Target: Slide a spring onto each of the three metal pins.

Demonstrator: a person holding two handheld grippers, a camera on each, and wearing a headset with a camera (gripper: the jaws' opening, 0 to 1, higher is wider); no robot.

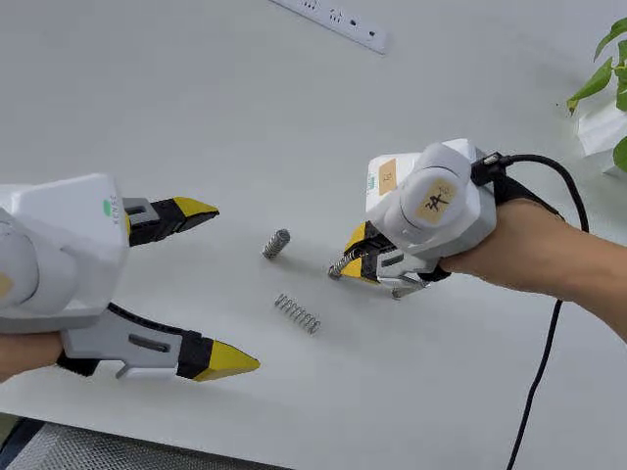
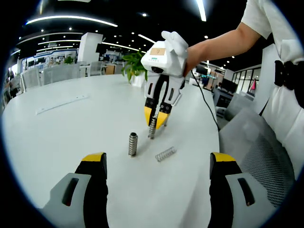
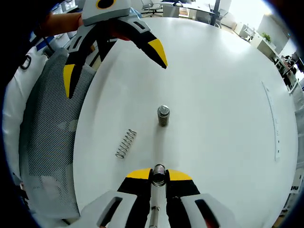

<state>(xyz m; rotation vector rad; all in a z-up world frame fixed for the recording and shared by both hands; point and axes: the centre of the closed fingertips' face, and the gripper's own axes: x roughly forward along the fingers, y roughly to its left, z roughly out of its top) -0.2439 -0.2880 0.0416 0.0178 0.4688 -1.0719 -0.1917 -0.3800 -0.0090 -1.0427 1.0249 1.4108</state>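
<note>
In the head view, at 9 o'clock, the left gripper hangs over the white table with its jaws spread wide and nothing between them. At 3 o'clock from it an upright spring stands on the table. The right gripper view shows a metal cap at its top, so I judge this one is already seated on its pin. At 5 o'clock from the upright spring a loose spring lies flat, touching neither gripper. Farther right, at about 3 o'clock from the upright spring, the right gripper has its tips low at the table and its jaws pinched on a held spring. A thin rod runs back between those jaws, probably the pin being loaded.

Counted, there are three springs and two grippers. One pin is fairly sure, a second is likely, and I cannot make out the third. So one of three looks done, one is in hand, and the loose spring is left to fit.
</note>
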